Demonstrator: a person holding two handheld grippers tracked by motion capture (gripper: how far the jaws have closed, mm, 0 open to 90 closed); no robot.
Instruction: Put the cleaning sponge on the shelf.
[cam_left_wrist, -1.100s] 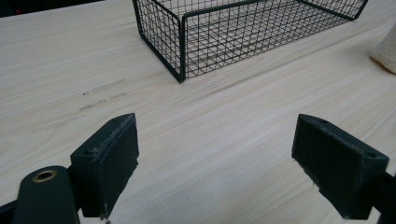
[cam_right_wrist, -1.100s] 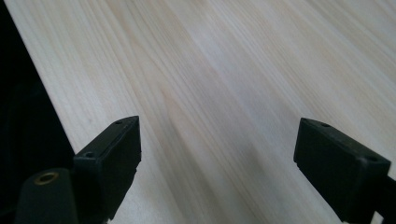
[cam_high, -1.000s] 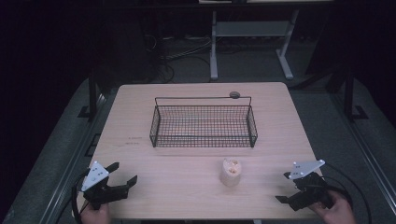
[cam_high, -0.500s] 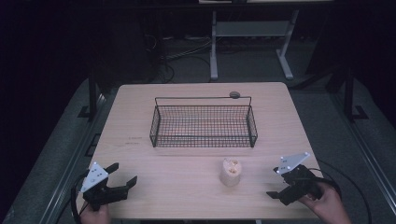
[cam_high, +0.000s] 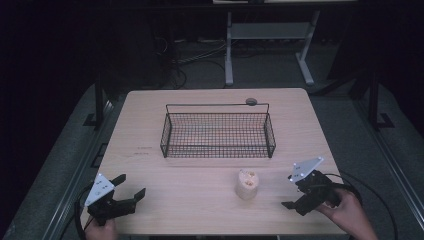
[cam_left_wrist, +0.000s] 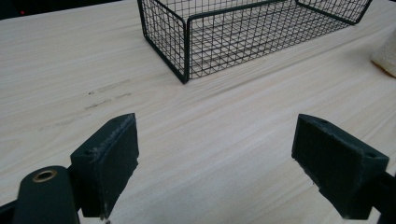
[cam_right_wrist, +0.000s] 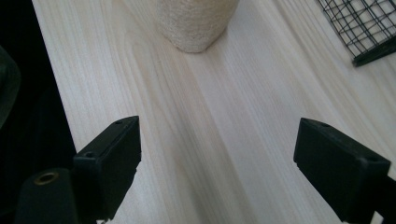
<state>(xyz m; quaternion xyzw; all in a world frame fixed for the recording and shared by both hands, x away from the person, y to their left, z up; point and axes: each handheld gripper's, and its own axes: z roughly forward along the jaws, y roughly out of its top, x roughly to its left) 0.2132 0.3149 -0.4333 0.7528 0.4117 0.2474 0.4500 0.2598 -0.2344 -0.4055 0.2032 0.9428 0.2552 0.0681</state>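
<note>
the right gripper (cam_high: 295, 192) is near the front right corner of the table (cam_high: 150, 115), held by a hand (cam_high: 347, 215) that comes in from the bottom edge. its jaws stand wide apart and hold nothing; in the right gripper view there is bare wood between them. the gripper points toward the roll (cam_high: 247, 184), a small pale cylinder with a rough surface, which stands upright on the table between the two grippers, nearer to the right one and apart from it. in the right gripper view the roll (cam_right_wrist: 196, 23) is ahead of the jaws, at the top edge. the basket (cam_high: 218, 131), made of black wire, stands in the middle of the table, behind the roll and not touching it. the left gripper (cam_high: 131, 187) is near the front left corner, also wide open and holding nothing, well apart from the roll. a small dark disc (cam_high: 251, 101) lies on the table just behind the basket.
</note>
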